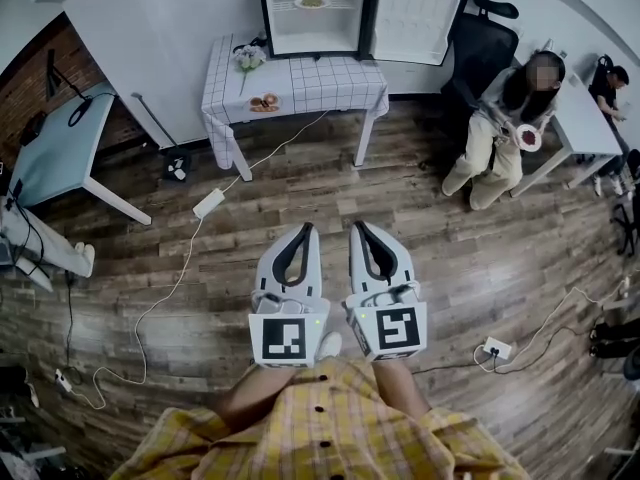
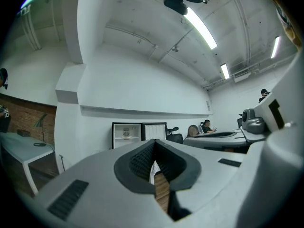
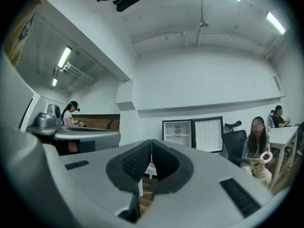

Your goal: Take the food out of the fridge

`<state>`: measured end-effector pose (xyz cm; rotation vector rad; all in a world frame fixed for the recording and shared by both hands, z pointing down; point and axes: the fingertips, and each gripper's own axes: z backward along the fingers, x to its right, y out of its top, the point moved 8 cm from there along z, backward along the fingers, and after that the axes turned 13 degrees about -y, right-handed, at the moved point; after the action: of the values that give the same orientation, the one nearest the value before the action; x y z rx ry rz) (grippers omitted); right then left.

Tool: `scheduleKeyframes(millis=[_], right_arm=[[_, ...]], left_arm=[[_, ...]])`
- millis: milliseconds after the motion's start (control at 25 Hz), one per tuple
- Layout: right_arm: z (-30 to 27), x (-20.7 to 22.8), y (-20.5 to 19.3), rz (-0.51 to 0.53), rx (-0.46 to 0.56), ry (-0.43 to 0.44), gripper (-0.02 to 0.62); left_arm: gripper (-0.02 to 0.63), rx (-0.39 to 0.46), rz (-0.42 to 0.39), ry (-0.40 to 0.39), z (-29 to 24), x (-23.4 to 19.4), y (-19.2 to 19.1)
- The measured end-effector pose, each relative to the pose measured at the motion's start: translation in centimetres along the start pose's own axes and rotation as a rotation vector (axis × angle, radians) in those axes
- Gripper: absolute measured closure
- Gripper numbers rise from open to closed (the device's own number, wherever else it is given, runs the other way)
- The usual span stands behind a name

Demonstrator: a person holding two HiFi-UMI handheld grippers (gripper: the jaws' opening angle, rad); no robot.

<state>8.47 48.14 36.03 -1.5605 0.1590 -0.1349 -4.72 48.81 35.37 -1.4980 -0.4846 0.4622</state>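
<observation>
The small fridge (image 1: 312,13) stands open against the far wall, its door (image 1: 415,20) swung to the right. On its shelf sits a plate of food (image 1: 312,2). Both gripper views show the fridge (image 2: 127,134) (image 3: 178,133) far ahead. My left gripper (image 1: 307,227) and right gripper (image 1: 356,225) are side by side over the wooden floor, well short of the table, pointing toward the fridge. Each gripper's jaws meet at the tips with nothing between them (image 2: 154,142) (image 3: 151,141).
A table with a checkered cloth (image 1: 330,86) stands before the fridge, bearing a dish of food (image 1: 265,102) and flowers (image 1: 248,58). A person (image 1: 500,128) sits at right by an office chair (image 1: 480,48). A power strip (image 1: 208,203) and cables lie on the floor; a desk (image 1: 55,148) stands at left.
</observation>
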Motion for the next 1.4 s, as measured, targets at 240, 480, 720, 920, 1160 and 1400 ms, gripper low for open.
scheduleKeyframes(millis=[240,480,720,920,1160,1400], right_arm=[[-4.2,0.5,-0.6,-0.004,-0.018,0.011,0.588],[-10.8,0.8,-0.6,-0.020,-0.031,0.002,0.588],[-18.1,1.2,0.0,-0.030,-0.015,-0.028,0.588],[-22.8,1.1,0.4,-0.023,-0.024,-0.039,0.588],[-26.3,0.4,0.9,-0.013,-0.033,-0.049,0.588],[-28.4,0.7,0.8,0.001,-0.042,-0.053,0.588]], left_arm=[[0.598,0.006,-0.002,-0.011,-3.6,-2.2,-0.9],[0.600,0.006,0.004,-0.017,-8.4,-7.2,-1.3],[0.600,0.019,0.023,-0.029,-14.0,-12.3,-1.2],[0.600,0.026,0.018,-0.046,-17.3,-15.9,-0.9],[0.599,0.021,0.039,-0.059,-19.7,-18.7,-0.8],[0.600,0.004,0.059,-0.074,-21.7,-20.1,-1.5]])
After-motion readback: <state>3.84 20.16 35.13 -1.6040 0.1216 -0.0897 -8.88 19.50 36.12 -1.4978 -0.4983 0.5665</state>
